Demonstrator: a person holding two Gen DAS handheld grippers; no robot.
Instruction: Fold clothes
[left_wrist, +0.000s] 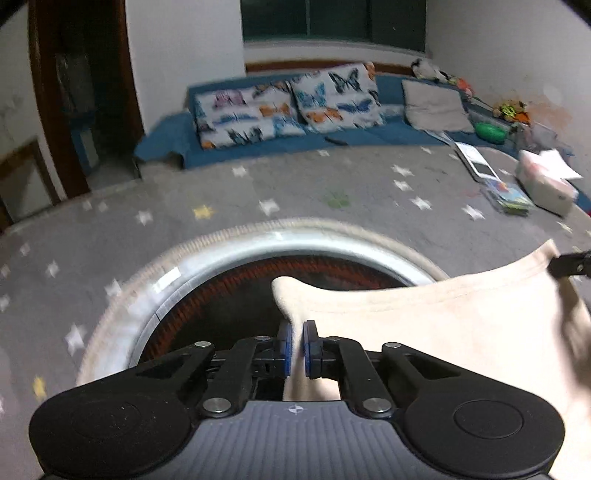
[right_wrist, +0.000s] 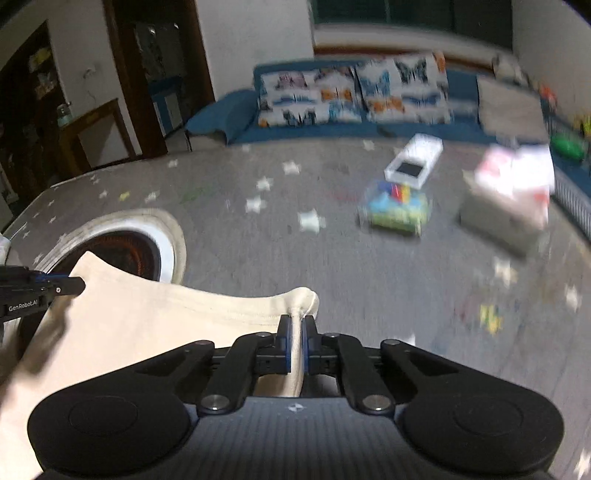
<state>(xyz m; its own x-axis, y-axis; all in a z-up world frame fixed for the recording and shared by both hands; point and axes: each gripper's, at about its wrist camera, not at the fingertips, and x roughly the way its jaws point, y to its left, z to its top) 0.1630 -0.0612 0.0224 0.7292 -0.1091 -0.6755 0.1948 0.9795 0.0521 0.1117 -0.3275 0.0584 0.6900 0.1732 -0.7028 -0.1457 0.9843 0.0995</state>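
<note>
Pinching a corner of the cream garment (left_wrist: 424, 317), the left hand-held gripper (left_wrist: 297, 349) is clamping the cloth between its blue pads, jaws nearly together. The right hand-held gripper (right_wrist: 295, 347) is gripping the other corner of the same garment (right_wrist: 155, 317) likewise, so the hemmed edge is hanging stretched between the two. Ahead of the left one, a round basket (left_wrist: 221, 254) is sitting on the grey star-patterned mat (left_wrist: 295, 192); open mat is lying beyond it. Ahead and right of the right gripper, three boxes are resting well apart from the cloth. Two butterfly cushions (left_wrist: 288, 103) are leaning on the far blue sofa (left_wrist: 369, 136).
</note>
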